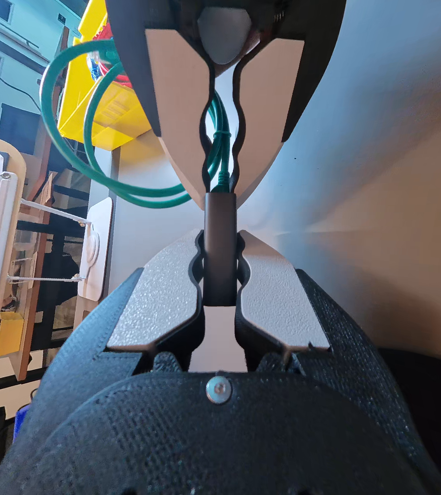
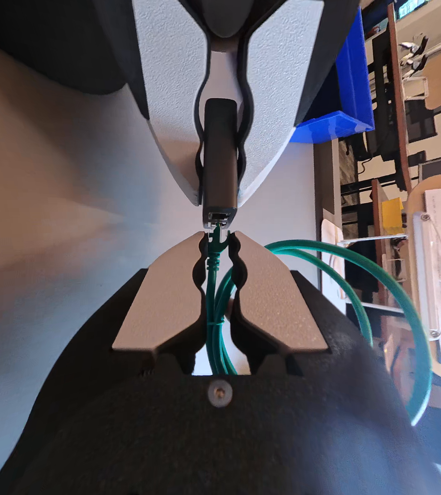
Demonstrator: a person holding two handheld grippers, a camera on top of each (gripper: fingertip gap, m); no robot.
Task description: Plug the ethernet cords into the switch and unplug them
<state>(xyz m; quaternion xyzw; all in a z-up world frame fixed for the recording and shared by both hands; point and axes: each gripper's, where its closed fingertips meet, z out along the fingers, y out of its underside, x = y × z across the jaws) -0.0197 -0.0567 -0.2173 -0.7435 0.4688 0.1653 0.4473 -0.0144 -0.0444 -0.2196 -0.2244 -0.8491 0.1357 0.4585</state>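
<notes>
Two grippers face off: left gripper (image 1: 220, 267) clenches the switch (image 1: 220, 251), right gripper (image 2: 218, 257) pinches the green cord (image 2: 211, 294); plug (image 2: 215, 241) at 12 o'clock could jam if tilted.

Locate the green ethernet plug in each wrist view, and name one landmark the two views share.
Left wrist view: green ethernet plug, just above centre, at the far end of the dark switch.
Right wrist view: just below centre, at the switch's port.
Shared landmark: the looping green cable.
</notes>
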